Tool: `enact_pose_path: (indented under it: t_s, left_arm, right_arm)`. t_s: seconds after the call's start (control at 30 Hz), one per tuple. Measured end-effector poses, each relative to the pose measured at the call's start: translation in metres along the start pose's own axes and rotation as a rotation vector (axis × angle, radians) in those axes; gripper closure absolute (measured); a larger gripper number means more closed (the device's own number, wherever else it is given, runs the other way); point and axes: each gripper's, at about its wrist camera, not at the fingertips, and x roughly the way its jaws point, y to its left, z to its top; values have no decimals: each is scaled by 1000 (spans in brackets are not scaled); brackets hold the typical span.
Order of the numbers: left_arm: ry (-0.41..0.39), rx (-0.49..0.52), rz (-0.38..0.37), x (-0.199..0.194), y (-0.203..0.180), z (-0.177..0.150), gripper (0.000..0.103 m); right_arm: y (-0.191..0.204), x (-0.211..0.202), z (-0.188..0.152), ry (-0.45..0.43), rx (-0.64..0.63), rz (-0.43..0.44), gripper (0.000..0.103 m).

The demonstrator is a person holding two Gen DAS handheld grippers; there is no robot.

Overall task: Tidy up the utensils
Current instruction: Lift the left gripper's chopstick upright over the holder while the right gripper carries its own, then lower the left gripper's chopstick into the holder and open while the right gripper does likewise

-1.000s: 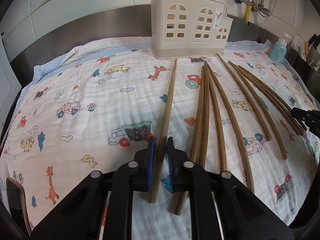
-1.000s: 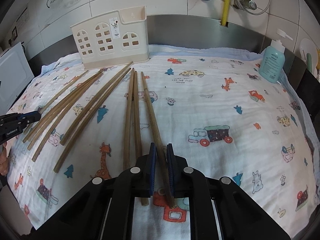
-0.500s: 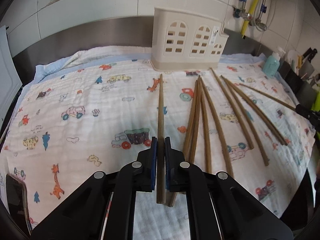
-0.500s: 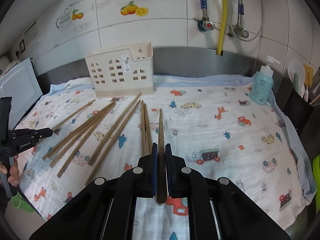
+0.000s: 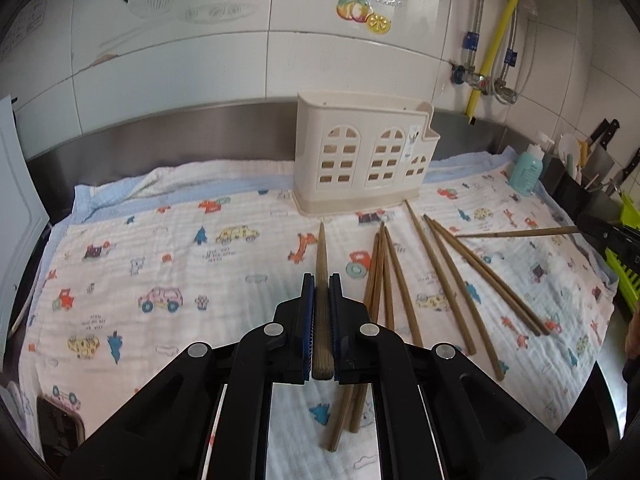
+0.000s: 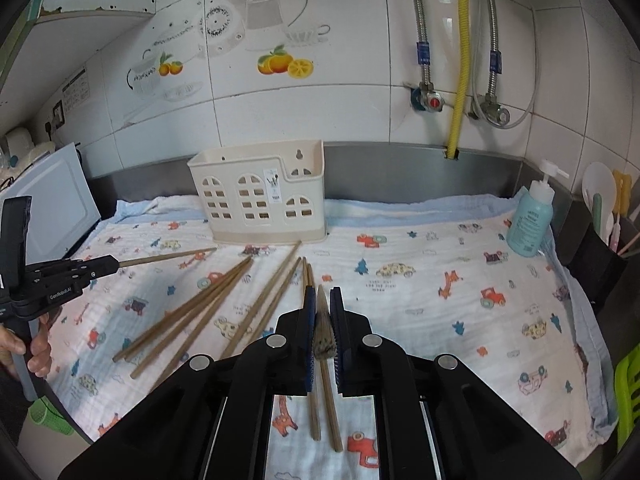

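Left wrist view: your left gripper is clamped on one chopstick, held near its thick end, tip aimed at the cream holder. It's light, stiff and smooth, so it may pivot; a grip nearer mid-length would likely steady it. I count about seven loose chopsticks on the cloth-covered desk.

Right wrist view: your right gripper pinches a second chopstick the same way. One holder, one soap bottle.
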Motion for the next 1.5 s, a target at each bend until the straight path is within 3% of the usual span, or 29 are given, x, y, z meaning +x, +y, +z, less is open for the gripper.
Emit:
enact_pose_path:
  t_s: [0.3, 0.6, 0.8, 0.97, 1.3, 1.5]
  left_arm:
    - [-36, 14, -28, -5, 1, 38, 97]
    - [-46, 51, -48, -6, -2, 82, 97]
    - [-71, 46, -72, -17, 0, 112, 97]
    - [-149, 70, -83, -43, -5, 145, 97]
    - [-369, 137, -25, -72, -32, 221, 97]
    - [-330, 70, -8, -27, -22, 234, 98]
  right_arm:
    - [-5, 6, 58, -17, -16, 71, 96]
    - [5, 3, 145, -73, -84, 117, 96]
    - [12, 15, 196, -109, -92, 113, 96]
    - [14, 30, 226, -143, -89, 87, 96]
    - [12, 83, 238, -103, -56, 82, 96]
    - [11, 107, 224, -58, -58, 85, 96]
